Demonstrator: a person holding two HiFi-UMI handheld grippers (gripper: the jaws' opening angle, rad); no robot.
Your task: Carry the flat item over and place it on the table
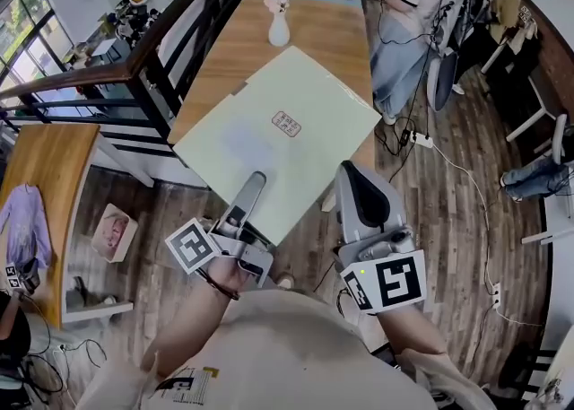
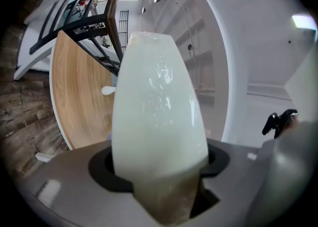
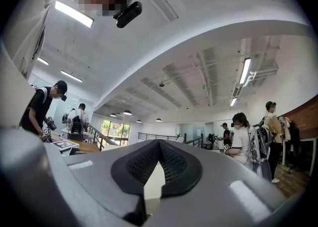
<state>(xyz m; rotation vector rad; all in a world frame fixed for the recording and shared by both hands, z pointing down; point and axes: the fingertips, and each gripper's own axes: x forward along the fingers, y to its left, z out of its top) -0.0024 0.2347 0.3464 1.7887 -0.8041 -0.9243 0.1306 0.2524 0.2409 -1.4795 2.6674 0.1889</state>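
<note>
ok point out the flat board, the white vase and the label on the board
flat board [image 1: 314,94]: head view, bare part of its top face
white vase [image 1: 279,31]: head view, its rounded body
label [image 1: 286,124]: head view, its middle

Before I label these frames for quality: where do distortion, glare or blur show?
Head view: even light, fisheye bends the railing, pale green sheet sharp. Left gripper view: the sheet bulges, faint sheen, dark corners. Right gripper view: ceiling light glares; room curves.

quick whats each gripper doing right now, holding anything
Left gripper: closed on the near edge of the pale green board.
Right gripper: closed on the same board, at its near right edge.
</note>
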